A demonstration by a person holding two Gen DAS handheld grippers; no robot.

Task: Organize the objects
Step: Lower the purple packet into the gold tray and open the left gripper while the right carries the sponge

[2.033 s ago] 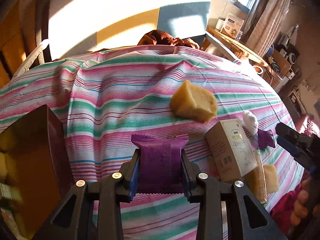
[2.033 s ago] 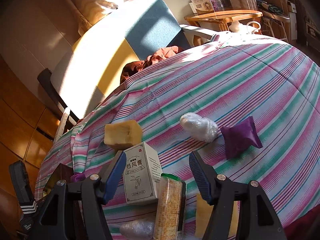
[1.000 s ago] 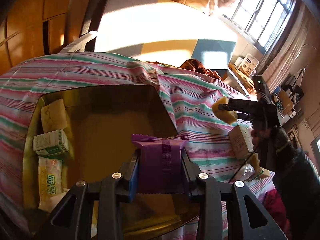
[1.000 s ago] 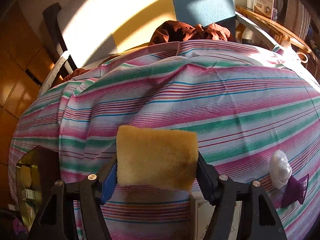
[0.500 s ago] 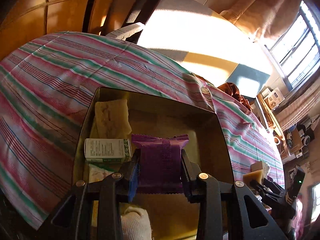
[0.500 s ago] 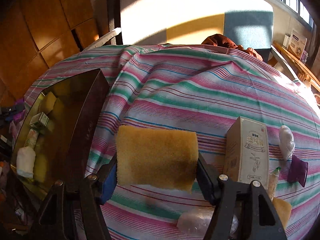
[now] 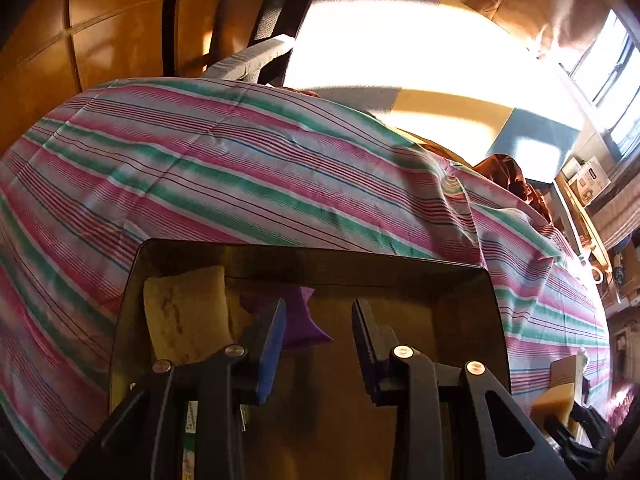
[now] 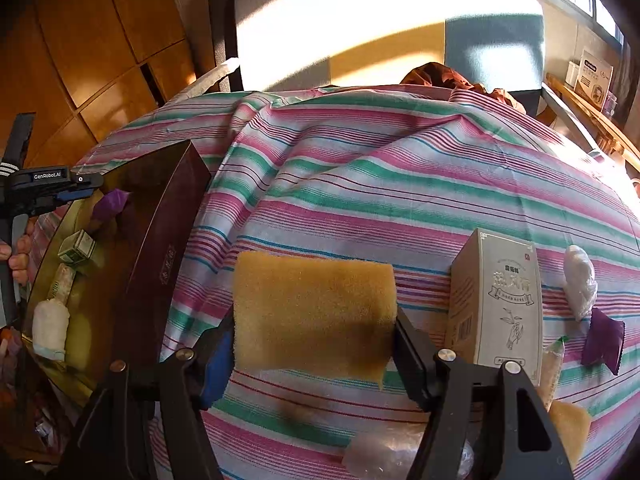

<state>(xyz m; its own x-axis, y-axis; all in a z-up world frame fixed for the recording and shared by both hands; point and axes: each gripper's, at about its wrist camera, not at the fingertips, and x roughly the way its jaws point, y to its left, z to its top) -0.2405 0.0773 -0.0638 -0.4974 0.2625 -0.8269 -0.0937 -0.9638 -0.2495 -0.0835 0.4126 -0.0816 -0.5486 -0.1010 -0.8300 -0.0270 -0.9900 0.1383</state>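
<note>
Left gripper (image 7: 318, 334): jaws parted with nothing between the pads, poised over the dark box (image 7: 496, 304). The purple packet (image 7: 298, 318) it clasped half a second ago now lies free in the box, just beyond the left-hand finger and partly hidden by it. To the left of that finger a yellow sponge block (image 7: 186, 314) leans against the box's far wall.

Right gripper (image 8: 314, 350): jaws clenched on a yellow sponge (image 8: 314, 312), gripped at both ends above the striped cloth (image 8: 400, 184), as in the earlier frame.

In the right wrist view the box, left of the jaws, also contains a small green carton (image 8: 77, 248) and a white wrapped bundle (image 8: 50, 328). Right of the jaws a tall beige carton (image 8: 498, 300) stands upright on the cloth.
</note>
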